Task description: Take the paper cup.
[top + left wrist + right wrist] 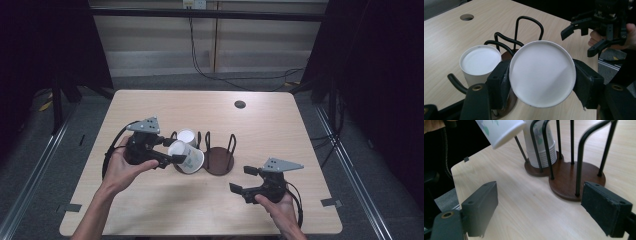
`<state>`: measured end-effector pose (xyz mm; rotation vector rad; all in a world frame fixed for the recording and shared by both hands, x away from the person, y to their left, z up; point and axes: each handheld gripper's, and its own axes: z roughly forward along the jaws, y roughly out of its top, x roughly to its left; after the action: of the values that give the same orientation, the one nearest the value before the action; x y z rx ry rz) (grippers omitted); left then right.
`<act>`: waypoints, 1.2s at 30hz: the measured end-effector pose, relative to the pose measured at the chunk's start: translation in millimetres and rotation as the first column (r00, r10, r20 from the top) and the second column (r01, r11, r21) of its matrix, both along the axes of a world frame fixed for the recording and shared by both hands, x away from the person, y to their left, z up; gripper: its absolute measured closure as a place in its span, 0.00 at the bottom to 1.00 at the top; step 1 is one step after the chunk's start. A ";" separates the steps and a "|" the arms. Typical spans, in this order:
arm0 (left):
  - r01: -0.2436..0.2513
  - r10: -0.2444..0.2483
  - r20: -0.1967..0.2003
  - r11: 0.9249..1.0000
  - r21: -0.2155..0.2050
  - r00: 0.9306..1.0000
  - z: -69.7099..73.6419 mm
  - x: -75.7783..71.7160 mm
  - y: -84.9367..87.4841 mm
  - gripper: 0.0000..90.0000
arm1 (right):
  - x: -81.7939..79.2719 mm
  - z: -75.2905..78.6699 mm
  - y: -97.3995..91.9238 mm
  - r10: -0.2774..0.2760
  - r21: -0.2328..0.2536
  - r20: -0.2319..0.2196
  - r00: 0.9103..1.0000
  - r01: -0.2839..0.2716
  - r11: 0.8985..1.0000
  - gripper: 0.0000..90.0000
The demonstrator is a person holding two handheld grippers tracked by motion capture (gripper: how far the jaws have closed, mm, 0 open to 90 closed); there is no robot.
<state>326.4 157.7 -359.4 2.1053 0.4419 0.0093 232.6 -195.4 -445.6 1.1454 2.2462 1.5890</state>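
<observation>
My left gripper (172,151) is shut on a white paper cup (190,159) and holds it tilted, base toward the hand, just above the left side of a wire cup rack (218,161). In the left gripper view the cup's round base (542,67) sits squeezed between both pads of that gripper (543,83). A stack of upturned paper cups (186,136) stands in the rack's left bay, just behind the held cup. My right gripper (243,180) stands open with nothing between its pads, to the right of the rack and nearer the front edge. Its own view looks past its tips (539,205) at the rack's wooden base (571,180).
The rack's right bay (220,159) holds no cups and has upright black wire loops (580,157) around it. A small round hole (240,104) lies in the tabletop at the back. The wooden table (165,205) ends close behind both hands.
</observation>
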 end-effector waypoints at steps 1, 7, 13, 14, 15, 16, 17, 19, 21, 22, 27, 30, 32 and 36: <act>0.004 -0.004 -0.006 1.000 -0.003 1.000 -1.1 -0.6 -0.9 0.41 | 2.4 1.7 1.8 0.008 -0.006 0.007 1.000 -0.008 1.000 0.15; 0.026 -0.027 -0.038 0.999 -0.018 0.999 -11.8 -2.9 -2.8 0.41 | 17.3 7.8 12.1 0.038 0.002 0.006 0.999 -0.038 0.999 0.16; 0.034 -0.037 -0.044 0.998 -0.051 0.998 -22.2 -4.9 -3.2 0.41 | 23.4 16.2 30.9 0.095 0.012 0.018 0.995 -0.095 0.995 0.18; 0.038 -0.042 -0.054 0.997 -0.068 0.998 -23.6 -4.4 -3.1 0.41 | 24.3 17.3 34.4 0.104 0.010 0.022 0.994 -0.104 0.994 0.18; 0.046 -0.052 -0.068 0.996 -0.081 0.996 -25.2 -3.2 -3.0 0.41 | 25.1 17.6 36.3 0.111 0.016 0.020 0.994 -0.111 0.994 0.18; 0.043 -0.049 -0.075 0.996 -0.079 0.996 -26.4 -2.8 -3.4 0.41 | 26.0 18.2 38.7 0.117 0.020 0.019 0.993 -0.118 0.993 0.18; 0.037 -0.041 -0.066 0.997 -0.060 0.997 -26.9 -2.8 -3.8 0.41 | 26.9 18.7 41.1 0.127 0.019 0.022 0.992 -0.127 0.992 0.18; 0.042 -0.048 -0.079 0.997 -0.067 0.996 -27.9 -3.1 -4.3 0.42 | 27.0 19.6 45.9 0.144 0.023 0.022 0.989 -0.144 0.989 0.18; 0.041 -0.045 -0.077 0.998 -0.057 0.996 -27.3 -3.9 -5.4 0.42 | 26.2 19.8 50.7 0.154 0.013 0.032 0.988 -0.154 0.988 0.18; 0.041 -0.046 -0.080 0.997 -0.059 0.996 -26.9 -4.2 -5.7 0.42 | 26.6 19.3 53.0 0.166 0.011 0.035 0.986 -0.166 0.986 0.18; 0.054 -0.056 -0.070 0.998 -0.036 0.996 -22.5 -9.1 -9.8 0.42 | 27.8 17.3 60.1 0.195 0.015 0.039 0.980 -0.196 0.981 0.16; 0.062 -0.065 -0.070 0.998 -0.033 0.995 -19.9 -10.2 -13.1 0.42 | 28.4 16.8 63.1 0.204 0.032 0.038 0.978 -0.206 0.978 0.15; 0.072 -0.075 -0.078 0.997 -0.037 0.994 -18.9 -11.5 -16.0 0.42 | 28.8 17.2 64.5 0.212 0.015 0.039 0.976 -0.213 0.977 0.15; 0.096 -0.098 -0.082 0.995 -0.027 0.992 -17.0 -15.0 -21.5 0.42 | 27.8 17.7 66.4 0.223 0.010 0.047 0.974 -0.224 0.975 0.15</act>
<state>311.4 136.3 -376.4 2.1076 0.3873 -0.1402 260.5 -129.0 -427.9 0.8746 2.4087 1.6959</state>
